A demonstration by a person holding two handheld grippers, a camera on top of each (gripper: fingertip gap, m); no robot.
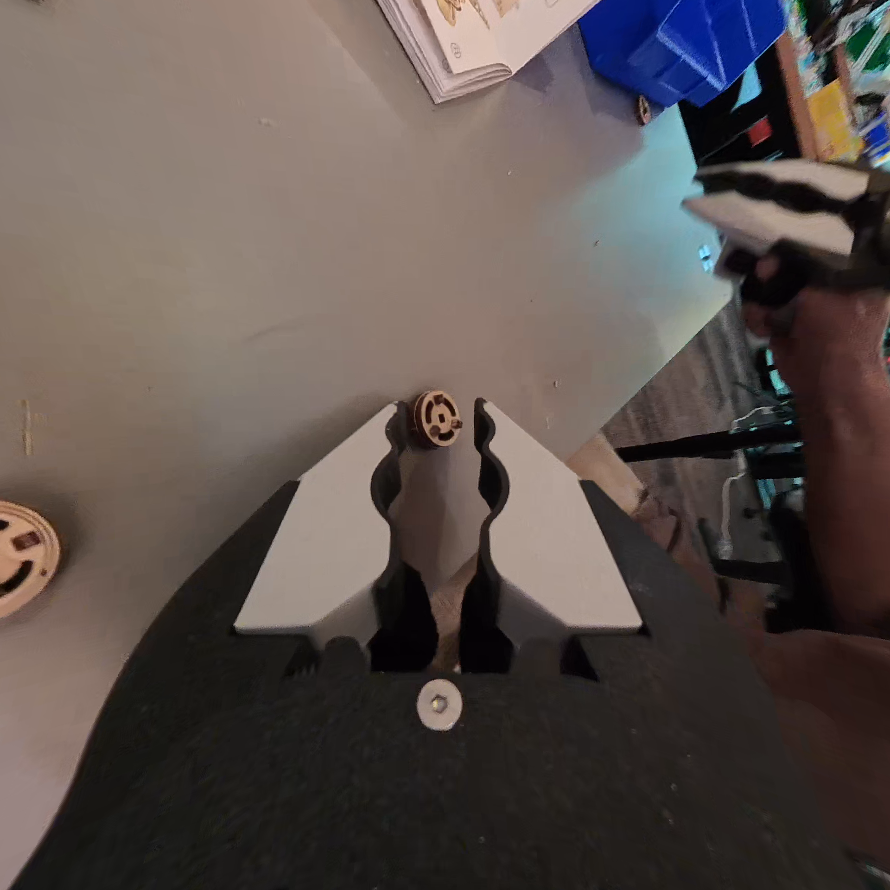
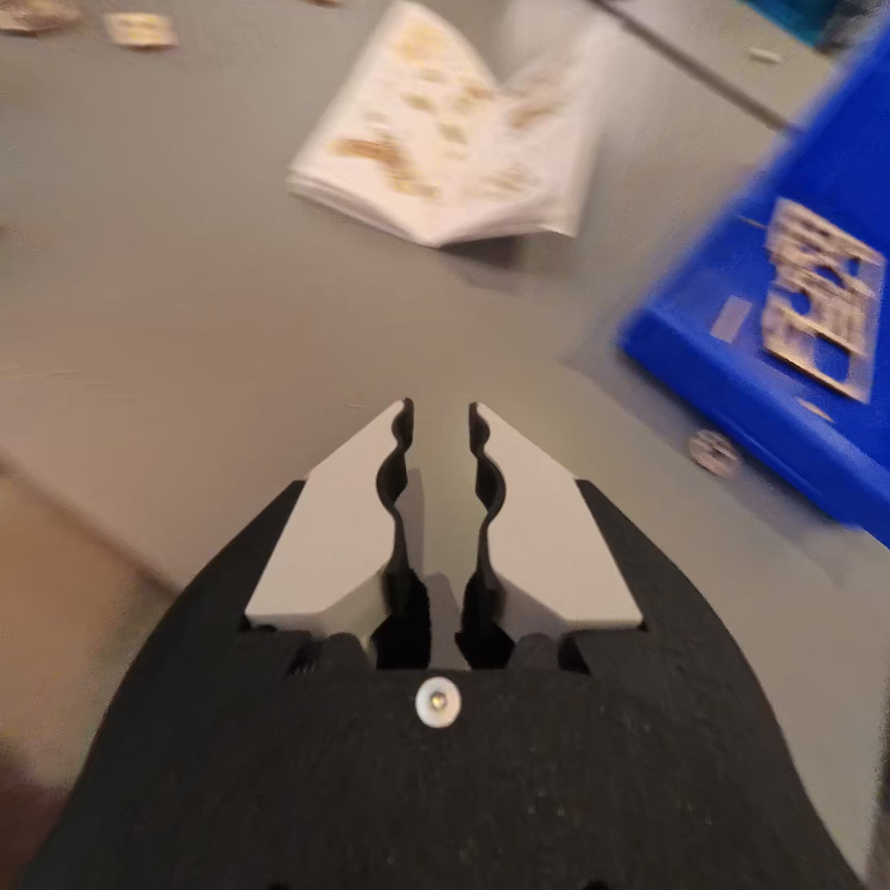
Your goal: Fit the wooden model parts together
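The left claw (image 1: 438,409) is spread, and a small wooden disc (image 1: 436,420) sits between its fingertips, close to the left finger (image 1: 337,520); whether that finger touches it cannot be told, and a gap shows on the right side. The disc lies on the grey surface (image 1: 216,265). A larger wooden wheel (image 1: 21,558) rests on the surface at the left edge, well apart. An open booklet (image 1: 472,43) with drawings lies farther off; its print is too small to read. Beside it stands a blue bin (image 1: 674,53), with another small disc (image 1: 643,110) against its base.

The right claw (image 2: 439,409) is spread and empty above the surface. In the blurred right wrist view, the bin holds wooden sheets (image 2: 818,298). No legible writing shows.
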